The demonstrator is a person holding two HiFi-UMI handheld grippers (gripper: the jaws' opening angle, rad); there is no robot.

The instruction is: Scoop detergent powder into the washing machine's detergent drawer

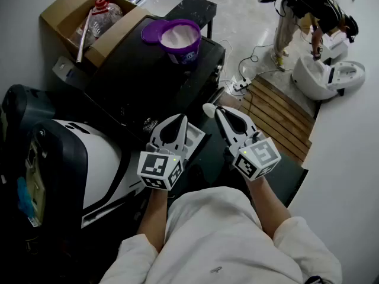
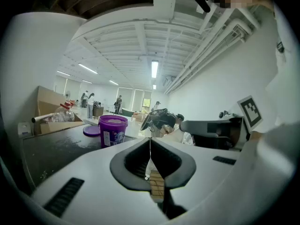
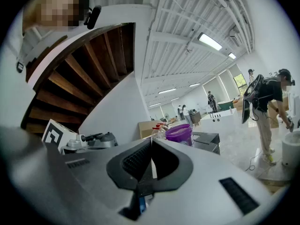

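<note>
Plainly, left hand-held gripper [image 1: 177, 119] pressed closed on nothing, right hand-held gripper [image 1: 212, 109] likewise closed and empty, held side by side, uncovered purple detergent tub [image 1: 181, 40] well ahead on dark tabletop [image 1: 142, 81], lid [image 1: 151, 32] just beside it.

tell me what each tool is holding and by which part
Nothing is held: the left tool and right tool are both shut on empty air.

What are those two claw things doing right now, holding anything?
Left gripper: closed, holding nothing.
Right gripper: closed, holding nothing.
</note>
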